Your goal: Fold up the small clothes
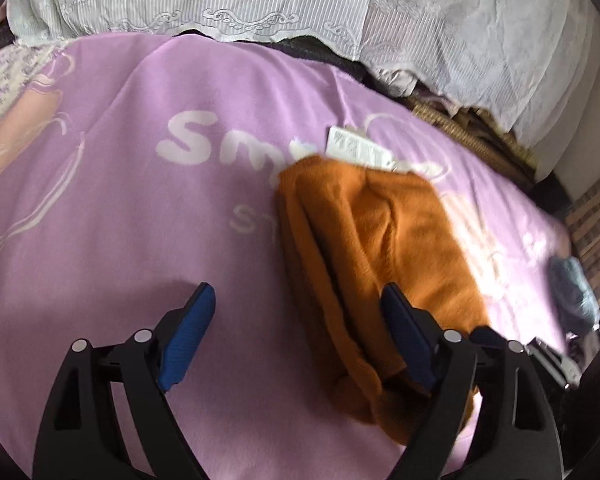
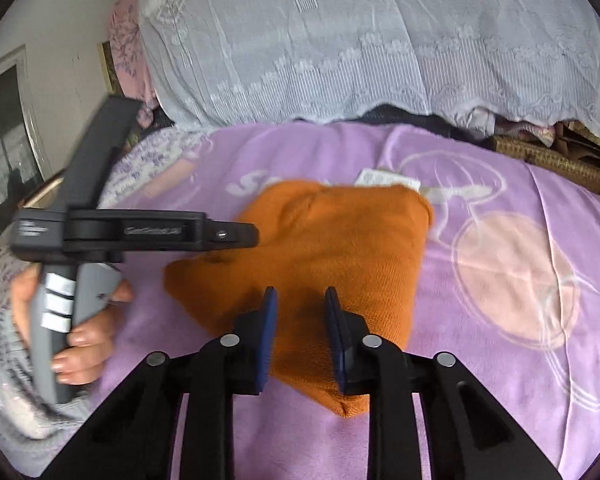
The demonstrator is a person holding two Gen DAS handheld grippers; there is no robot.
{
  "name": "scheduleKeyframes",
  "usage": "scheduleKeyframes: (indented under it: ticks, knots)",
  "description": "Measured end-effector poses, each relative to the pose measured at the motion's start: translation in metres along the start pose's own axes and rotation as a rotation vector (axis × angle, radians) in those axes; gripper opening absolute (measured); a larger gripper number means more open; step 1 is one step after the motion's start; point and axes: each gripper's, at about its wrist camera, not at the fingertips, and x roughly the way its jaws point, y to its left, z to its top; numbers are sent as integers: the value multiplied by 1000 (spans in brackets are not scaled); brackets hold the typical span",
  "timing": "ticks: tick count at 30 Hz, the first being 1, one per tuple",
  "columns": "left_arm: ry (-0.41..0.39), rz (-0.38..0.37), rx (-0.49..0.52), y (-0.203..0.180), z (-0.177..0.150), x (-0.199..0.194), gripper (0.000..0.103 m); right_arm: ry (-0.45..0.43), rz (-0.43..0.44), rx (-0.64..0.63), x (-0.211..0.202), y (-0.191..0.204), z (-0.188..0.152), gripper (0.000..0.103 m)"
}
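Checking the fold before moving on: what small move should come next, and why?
Probably draw both grippers back. The orange garment already lies folded on the purple blanket; the left gripper is wide open, and the right gripper holds nothing.

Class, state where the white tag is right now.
In both wrist views, the white tag lies on the purple blanket, sticking out from the far edge of the folded orange garment, near the lace-covered pile.

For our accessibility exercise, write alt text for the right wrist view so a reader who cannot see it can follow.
A folded orange knit garment with a white tag lies on a purple blanket. The right gripper hovers over its near edge, jaws narrowly apart, gripping nothing. At left, a hand holds the left gripper's handle.
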Motion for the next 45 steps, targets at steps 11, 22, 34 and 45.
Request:
scheduleKeyframes:
  ticks: [11,22,34,45]
  knots:
    - [-73,215,18,-9,-18,-22,97,89,48,51,17,-19,-12,19]
    - [-53,244,157,-59,-40,-12,99,-39,125,203,13,-53,49,23]
    - [23,190,98,-47,-41,8,99,24,130,256,83,-87,48,19]
    - [20,159,14,-33,-34,3,99,-12,132,211,26,-77,18,30]
